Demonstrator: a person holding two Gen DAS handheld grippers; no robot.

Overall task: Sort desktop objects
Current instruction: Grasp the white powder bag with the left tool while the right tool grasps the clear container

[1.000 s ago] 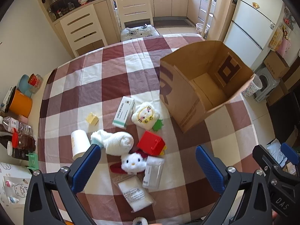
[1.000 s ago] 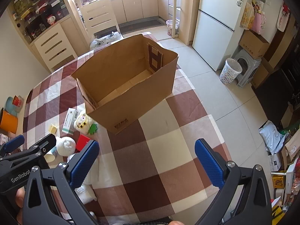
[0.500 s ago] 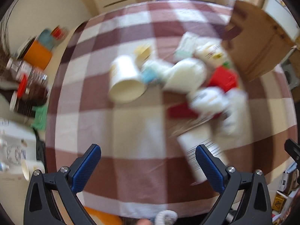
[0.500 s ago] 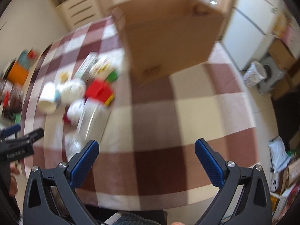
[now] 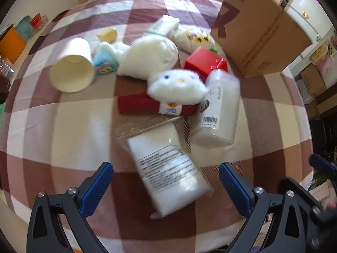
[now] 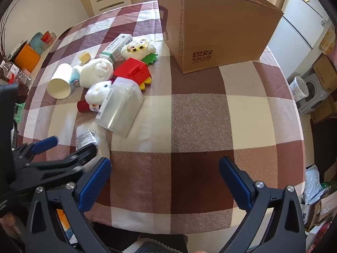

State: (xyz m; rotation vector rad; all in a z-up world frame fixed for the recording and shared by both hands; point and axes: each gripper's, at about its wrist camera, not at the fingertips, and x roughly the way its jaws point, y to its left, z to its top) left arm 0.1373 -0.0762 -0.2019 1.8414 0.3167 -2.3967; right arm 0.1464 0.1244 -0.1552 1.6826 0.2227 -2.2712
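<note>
A pile of small objects lies on the checked tablecloth (image 5: 63,126): a clear bag of white pads (image 5: 168,175), a translucent plastic box (image 5: 219,109), a white plush on a red roll (image 5: 177,86), a white round plush (image 5: 147,54), a red toy box (image 5: 204,62), a paper cup (image 5: 71,65) on its side, and a medicine carton (image 5: 164,26). An open cardboard box (image 6: 217,23) stands behind them. My left gripper (image 5: 165,181) is open, low over the bag of pads. My right gripper (image 6: 165,179) is open and empty over bare cloth.
The left gripper shows in the right wrist view (image 6: 54,158) at the lower left. An orange container (image 6: 26,57) and bottles stand beyond the table's left edge. A fridge (image 6: 303,19), a stool and cartons stand on the floor to the right.
Both grippers have come down and forward toward the table. The left one has moved right, from bare cloth to over the bag of pads. Both stay open.
</note>
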